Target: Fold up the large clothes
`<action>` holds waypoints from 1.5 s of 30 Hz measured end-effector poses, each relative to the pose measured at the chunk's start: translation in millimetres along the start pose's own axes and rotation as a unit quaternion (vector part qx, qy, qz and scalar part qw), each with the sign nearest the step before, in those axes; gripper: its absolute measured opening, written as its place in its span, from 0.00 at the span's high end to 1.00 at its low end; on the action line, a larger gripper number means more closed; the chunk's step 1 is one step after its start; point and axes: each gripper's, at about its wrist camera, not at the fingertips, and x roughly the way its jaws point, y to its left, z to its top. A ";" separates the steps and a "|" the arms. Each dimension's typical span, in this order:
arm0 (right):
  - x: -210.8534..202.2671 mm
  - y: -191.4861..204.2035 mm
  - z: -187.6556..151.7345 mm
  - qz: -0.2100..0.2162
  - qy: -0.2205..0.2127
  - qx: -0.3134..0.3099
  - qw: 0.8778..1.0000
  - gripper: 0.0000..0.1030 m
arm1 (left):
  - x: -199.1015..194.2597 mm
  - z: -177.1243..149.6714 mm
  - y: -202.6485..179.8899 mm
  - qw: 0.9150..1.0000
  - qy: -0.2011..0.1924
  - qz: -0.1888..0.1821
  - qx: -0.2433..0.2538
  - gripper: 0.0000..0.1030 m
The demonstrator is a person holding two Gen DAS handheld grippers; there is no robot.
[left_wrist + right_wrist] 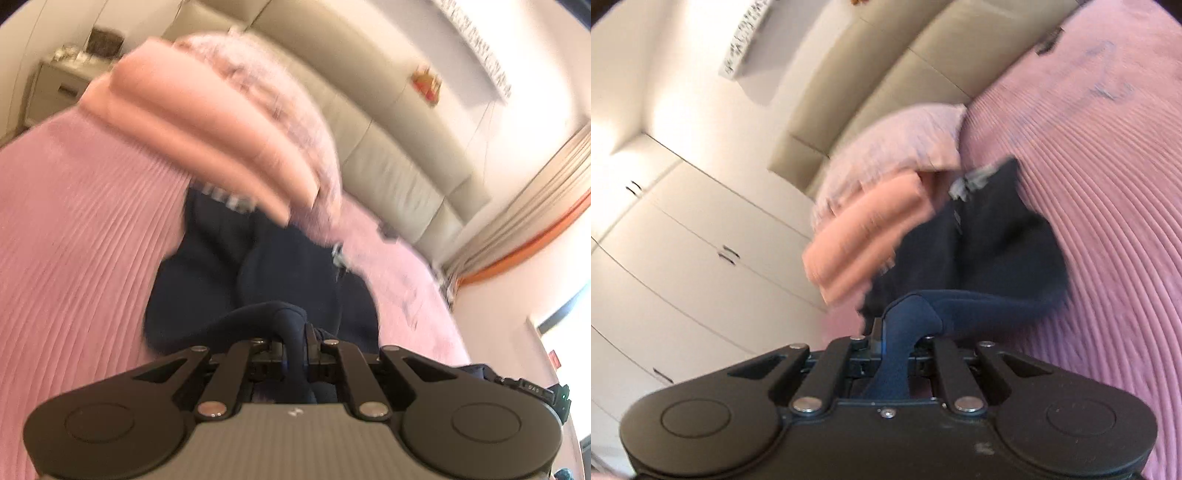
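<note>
A dark navy garment (236, 273) lies on a pink ribbed bedspread (74, 240). Its near edge is pinched up into my left gripper (295, 341), whose jaws are shut on a fold of the cloth. In the right wrist view the same navy garment (990, 258) stretches away from my right gripper (895, 341), shut on another fold of its edge. The cloth hangs lifted between the grippers and the bed. Both views are blurred.
Folded peach-pink cloth (192, 122) and a pink pillow (288, 110) rest at the garment's far end. A beige padded headboard (391, 147) runs behind. A bedside cabinet (55, 88) stands far left; white wardrobe doors (683, 240) fill the right view's left side.
</note>
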 end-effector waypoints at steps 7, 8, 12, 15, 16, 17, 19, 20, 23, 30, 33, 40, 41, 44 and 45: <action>87.5 6.3 100.4 -0.036 -0.022 0.036 0.998 0.92 | 74.3 90.0 -9.8 0.999 -0.044 0.024 -0.010 0.93; 102.4 7.0 110.8 -0.045 -0.024 0.024 0.998 0.92 | 87.1 99.5 -9.0 0.998 -0.047 0.031 -0.010 0.93; 158.9 3.0 140.2 -0.062 -0.037 0.011 0.997 0.92 | 136.9 133.6 0.0 0.997 -0.052 0.062 -0.013 0.93; 193.4 -13.0 149.1 -0.068 -0.045 0.025 0.996 0.92 | 171.7 151.1 11.2 0.996 -0.043 0.080 -0.014 0.93; 204.4 -19.3 151.5 -0.072 -0.044 0.030 0.996 0.92 | 181.9 154.1 15.5 0.996 -0.037 0.085 -0.016 0.93; 214.7 -25.6 153.6 -0.080 -0.042 0.033 0.995 0.92 | 193.6 156.9 21.1 0.996 -0.027 0.089 -0.017 0.92; 231.5 -42.3 156.0 -0.091 -0.038 0.050 0.994 0.92 | 218.5 164.7 31.6 0.995 -0.010 0.101 -0.018 0.92; 239.3 -50.6 157.6 -0.093 -0.035 0.060 0.993 0.92 | 227.7 165.8 37.0 0.994 -0.004 0.105 -0.019 0.91; 265.9 -82.7 164.3 -0.113 -0.041 0.100 0.988 0.90 | 263.2 175.6 59.0 0.991 0.006 0.129 -0.044 0.73; 300.1 -122.9 170.6 -0.189 -0.053 0.044 0.980 0.24 | 305.3 186.0 85.4 0.976 0.028 0.198 0.083 0.22; 306.5 -115.3 173.4 -0.209 -0.015 -0.099 0.973 0.24 | 316.6 180.3 94.6 0.977 0.078 0.140 0.141 0.21; 354.7 -99.0 147.1 -0.225 0.084 -0.353 0.904 0.25 | 366.7 172.2 100.1 0.953 0.144 0.102 0.247 0.21; 363.7 -98.3 144.6 -0.220 0.096 -0.366 0.899 0.25 | 373.4 170.3 96.5 0.950 0.140 0.101 0.260 0.21; 384.6 -100.1 141.3 -0.225 0.116 -0.371 0.893 0.39 | 380.4 168.4 92.4 0.956 0.133 0.056 0.254 0.76; 382.5 -97.2 140.3 -0.215 0.096 -0.371 0.898 0.89 | 377.0 170.1 89.4 0.961 0.118 0.046 0.247 0.83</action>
